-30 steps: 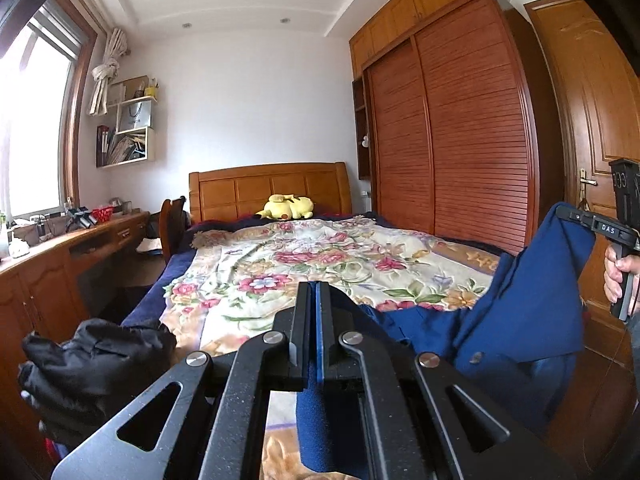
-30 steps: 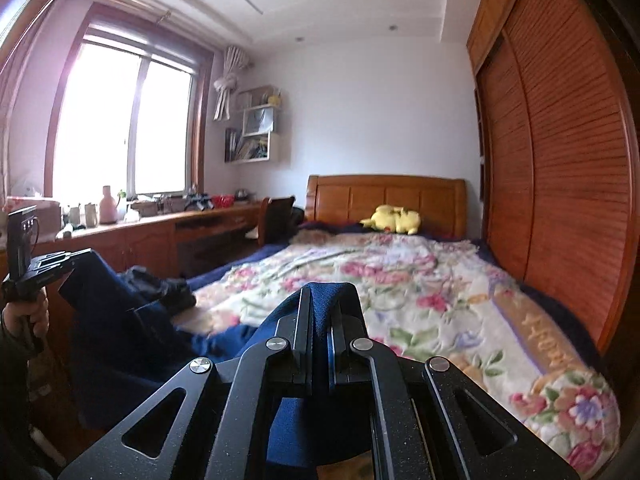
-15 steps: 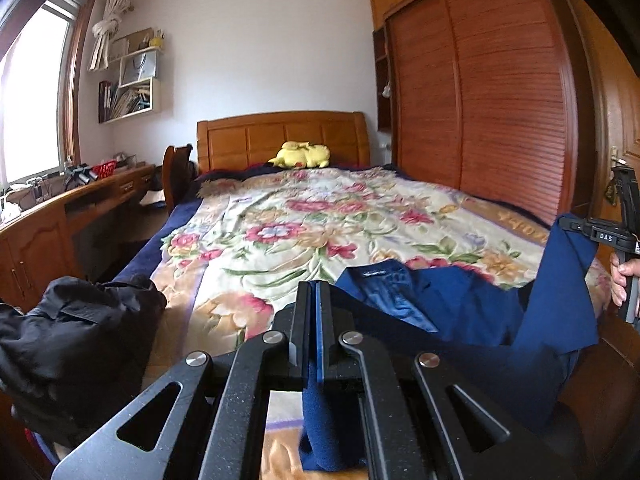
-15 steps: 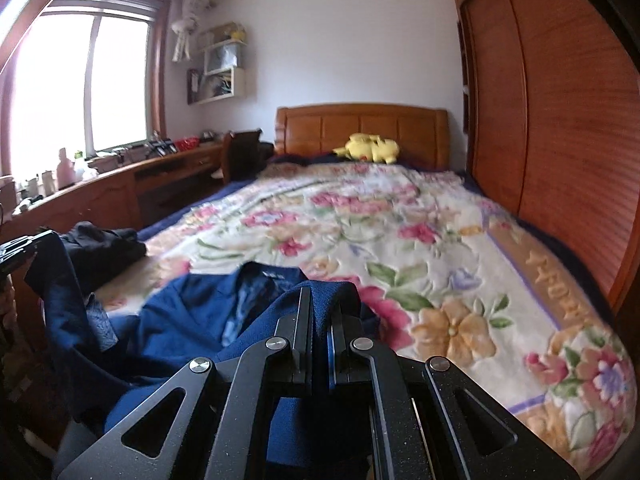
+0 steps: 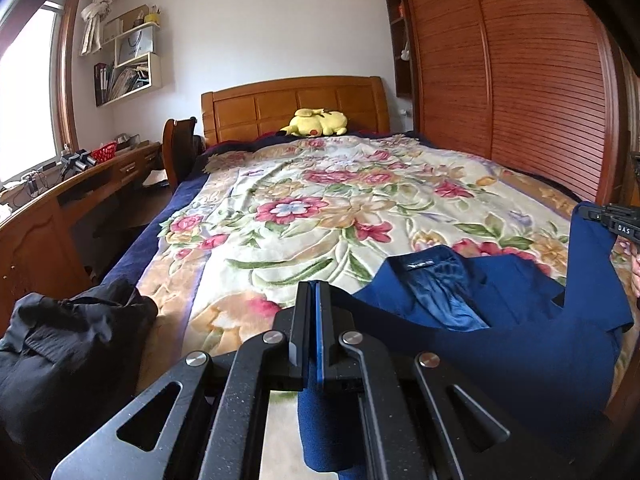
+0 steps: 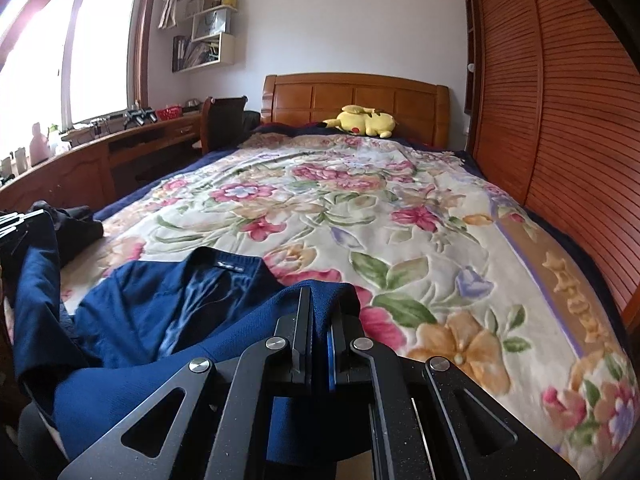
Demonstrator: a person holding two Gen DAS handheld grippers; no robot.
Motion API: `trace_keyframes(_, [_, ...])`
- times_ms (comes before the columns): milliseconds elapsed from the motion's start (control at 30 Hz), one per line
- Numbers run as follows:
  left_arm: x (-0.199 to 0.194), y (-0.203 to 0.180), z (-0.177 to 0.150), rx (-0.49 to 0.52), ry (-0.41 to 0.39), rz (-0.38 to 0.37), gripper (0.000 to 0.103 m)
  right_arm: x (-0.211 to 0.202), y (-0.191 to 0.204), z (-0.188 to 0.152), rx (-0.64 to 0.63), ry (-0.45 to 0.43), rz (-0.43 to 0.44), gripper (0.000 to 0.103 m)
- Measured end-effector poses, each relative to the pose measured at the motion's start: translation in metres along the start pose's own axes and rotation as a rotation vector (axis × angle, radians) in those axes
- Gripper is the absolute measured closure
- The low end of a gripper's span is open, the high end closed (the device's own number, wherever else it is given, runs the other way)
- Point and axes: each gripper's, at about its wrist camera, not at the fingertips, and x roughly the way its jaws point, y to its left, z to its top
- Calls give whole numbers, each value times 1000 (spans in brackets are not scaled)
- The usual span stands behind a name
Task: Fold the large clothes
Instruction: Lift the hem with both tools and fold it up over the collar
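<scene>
The fingers of the left gripper (image 5: 316,312) are closed flat on a fold of the blue jacket (image 5: 500,344); the fingers of the right gripper (image 6: 320,320) are closed likewise on another edge of the same garment. No gap shows between either pair beyond the thickness of the cloth.

Ahead of both pairs of fingers lies the bed (image 5: 320,208) under its floral blanket. The jacket is spread on the near end of it: the collar and its label lie just beyond the fingertips, inner lining facing up, and the body sags between the two grippers.

Handling, as a judgement: the jacket is large, soft and limp. It carries no shape of its own and drapes wherever it is unsupported. The woven outer cloth should hold well in the pads; the glossy lining looks slippery and makes a poor hold. Grip at hems, shoulder seams or lapel edges, where the layers are doubled.

A black garment (image 5: 68,344) is heaped to the left of the left fingers, apart from the jacket.

Hidden or unclear: the cloth below the fingers is covered by the gripper bodies, so the lower hem and sleeves cannot be traced. Which part of the jacket each gripper holds cannot be told. The label's lettering is too small to read.
</scene>
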Motion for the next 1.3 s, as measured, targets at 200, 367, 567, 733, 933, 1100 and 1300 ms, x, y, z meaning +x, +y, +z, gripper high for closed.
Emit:
trace_keyframes(200, [43, 10, 0, 1, 39, 59, 101, 51, -13, -5, 5, 44, -46, 99])
trace_keyframes(367, [85, 24, -4, -37, 106, 54, 101, 89, -24, -4, 34, 90, -64, 99])
trace_keyframes(567, [107, 24, 8, -25, 106, 65, 101, 103, -25, 17, 11, 66, -89, 99])
trace_keyframes(733, [114, 28, 26, -16, 89, 83, 101, 115, -24, 40, -21, 30, -136, 99])
trace_keyframes(933, [125, 29, 46, -6, 79, 97, 101, 131, -20, 60, -31, 26, -209, 99])
trace_keyframes(1100, [140, 20, 48, 3, 139, 43, 101, 155, -15, 53, -3, 114, -199, 99])
trace_keyframes(1300, [128, 5, 25, 41, 168, 7, 85, 140, -6, 42, -19, 165, -175, 78])
